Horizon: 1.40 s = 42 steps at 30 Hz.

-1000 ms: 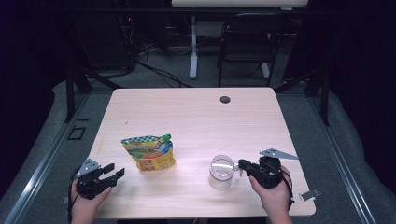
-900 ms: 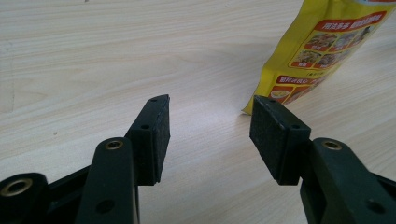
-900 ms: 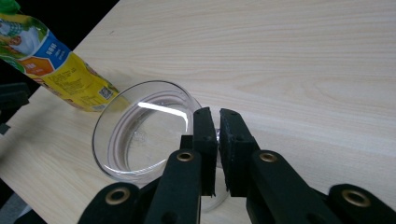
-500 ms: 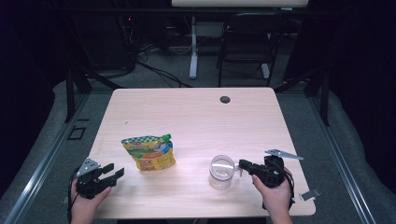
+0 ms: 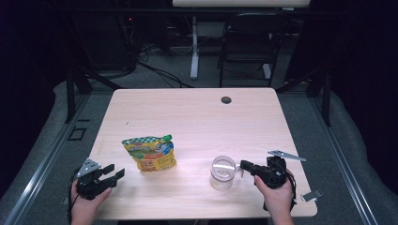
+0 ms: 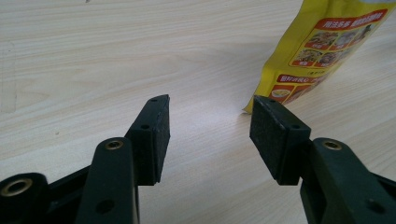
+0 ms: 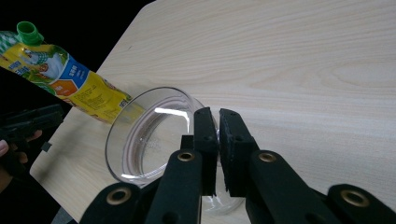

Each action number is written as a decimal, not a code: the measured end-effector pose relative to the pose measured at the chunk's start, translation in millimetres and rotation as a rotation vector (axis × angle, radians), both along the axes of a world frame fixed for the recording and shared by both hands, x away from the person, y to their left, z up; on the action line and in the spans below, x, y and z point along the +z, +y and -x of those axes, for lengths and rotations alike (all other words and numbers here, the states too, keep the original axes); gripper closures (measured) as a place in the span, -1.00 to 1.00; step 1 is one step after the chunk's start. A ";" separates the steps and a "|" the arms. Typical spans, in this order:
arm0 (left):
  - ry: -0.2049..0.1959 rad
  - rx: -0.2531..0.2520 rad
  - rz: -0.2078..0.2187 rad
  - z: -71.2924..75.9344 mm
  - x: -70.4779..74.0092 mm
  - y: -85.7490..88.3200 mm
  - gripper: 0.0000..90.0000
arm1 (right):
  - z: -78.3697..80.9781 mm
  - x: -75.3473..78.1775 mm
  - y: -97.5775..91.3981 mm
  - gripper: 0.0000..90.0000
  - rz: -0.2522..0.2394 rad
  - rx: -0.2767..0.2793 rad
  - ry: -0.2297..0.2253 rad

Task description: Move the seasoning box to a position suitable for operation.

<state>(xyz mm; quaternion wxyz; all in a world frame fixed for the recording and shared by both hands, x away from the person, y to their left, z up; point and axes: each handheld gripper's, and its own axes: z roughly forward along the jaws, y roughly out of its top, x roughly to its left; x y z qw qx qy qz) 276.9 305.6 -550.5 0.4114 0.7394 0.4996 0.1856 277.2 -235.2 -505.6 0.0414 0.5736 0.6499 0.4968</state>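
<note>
At the near edge of the table [image 5: 187, 112], I held the right gripper [image 7: 218, 116] with its jaws drawn nearly together on the wall of the clear jar [image 5: 222, 171], one pad inside the rim and one outside, pinching the glass at the jar's right side. The jar stood upright near the right front of the table, open mouth up and no lid on it. The pouch [image 5: 150, 153], yellow with a green cap, lay flat to the jar's left, well apart from it. My left gripper [image 6: 210, 123] rested low at the near left corner, jaws wide with nothing between them, the pouch's bottom corner just beyond the right pad.

I judged the step in hand to be steadying the jar so the pouch could be brought to it. To do that well, I meant to keep the pinch low on the rim and firm but not hard, since a thin wall gripped at one point can tip the jar toward the hand. The left gripper, I reckoned, should take the pouch across its body rather than by the corner nearest it, where the soft film would fold and slip. Any lift of the jar ought to be slow and level.
</note>
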 end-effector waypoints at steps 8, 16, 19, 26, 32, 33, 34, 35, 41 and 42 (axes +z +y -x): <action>-0.001 -0.002 -0.002 0.0 0.0 -0.2 0.06 | 0.1 -0.3 0.0 0.91 -0.003 -0.002 0.000; 0.000 -0.002 -0.002 0.0 -0.2 -0.2 0.06 | 0.0 -0.5 -0.2 0.91 -0.011 -0.001 0.001; 0.000 -0.003 -0.002 0.1 -0.1 -0.2 0.06 | 0.0 -0.5 -0.4 0.92 -0.012 -0.001 0.000; 0.001 -0.004 -0.003 -0.1 -0.3 -0.4 0.06 | -0.3 -0.8 -0.9 0.93 -0.017 -0.001 0.003; 0.002 -0.005 -0.003 0.0 -0.3 -0.6 0.06 | -0.1 -0.9 -1.8 0.97 -0.011 -0.010 0.006; 0.002 -0.005 -0.003 0.0 -0.4 -0.6 0.06 | -0.3 -1.2 -2.2 1.00 -0.009 -0.010 0.006; 0.001 -0.006 -0.004 -0.1 -0.3 -0.5 0.06 | -0.7 -2.5 -1.3 1.00 0.021 -0.020 0.027; 0.001 -0.006 -0.004 -0.1 -0.3 -0.5 0.06 | -1.1 -4.4 0.1 1.00 0.035 -0.017 0.044; 0.004 -0.009 -0.009 -0.6 -0.4 -1.0 0.06 | -2.2 -7.6 8.7 1.00 0.033 0.003 0.040; 0.001 -0.008 -0.007 -0.5 -0.7 -1.0 0.06 | -2.1 -7.7 8.2 1.00 0.032 0.006 0.045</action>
